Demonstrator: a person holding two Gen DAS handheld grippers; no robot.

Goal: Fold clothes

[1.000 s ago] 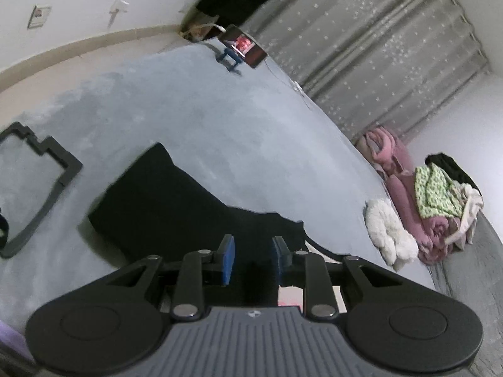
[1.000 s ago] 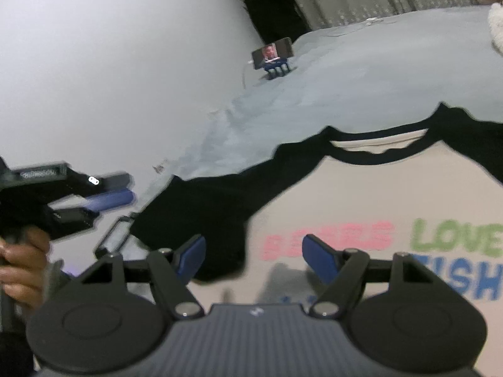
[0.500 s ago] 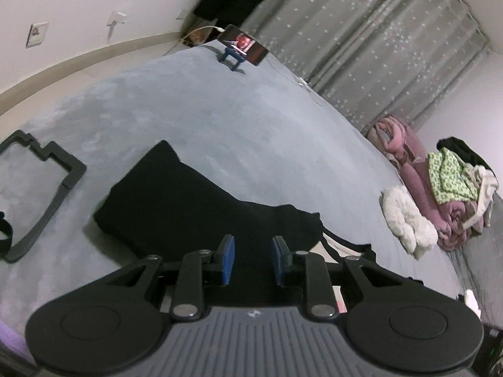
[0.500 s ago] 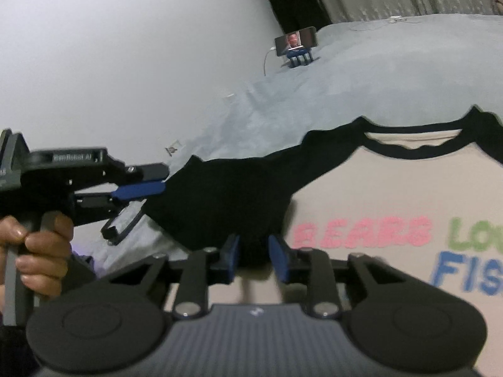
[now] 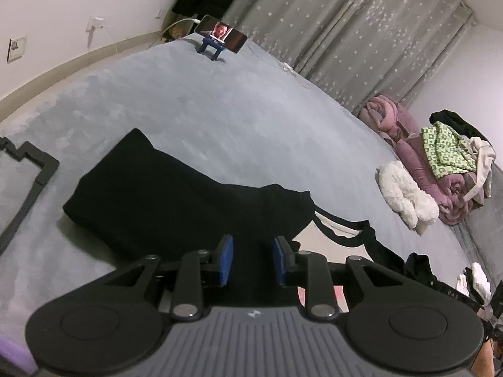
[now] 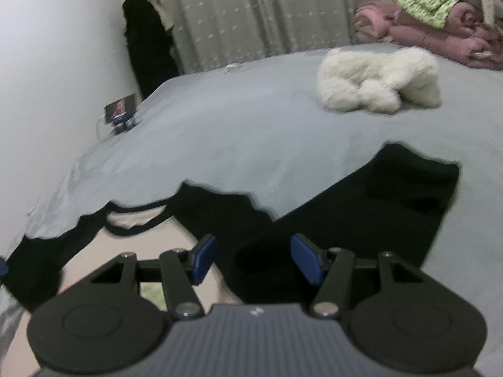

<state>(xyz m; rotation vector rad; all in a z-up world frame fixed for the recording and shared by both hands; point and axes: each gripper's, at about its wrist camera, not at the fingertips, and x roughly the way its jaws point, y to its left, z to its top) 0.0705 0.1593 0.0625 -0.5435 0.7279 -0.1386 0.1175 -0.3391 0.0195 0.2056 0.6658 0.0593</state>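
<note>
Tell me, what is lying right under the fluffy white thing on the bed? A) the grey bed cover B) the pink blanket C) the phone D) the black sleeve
A: the fluffy white thing rests directly on the grey bed cover, apart from the pink blanket, the black sleeve and the phone.

My right gripper (image 6: 253, 259) swung from left sleeve (image 5: 151, 188) across to right sleeve (image 6: 393, 201); white fluffy garment (image 6: 377, 78) and pink pile (image 6: 440, 28) now in its view, my left hand gone from it. Its jaws closed mid-way, now opening again. My left gripper (image 5: 253, 262) drifted slightly; collar (image 5: 339, 229) more exposed.
</note>
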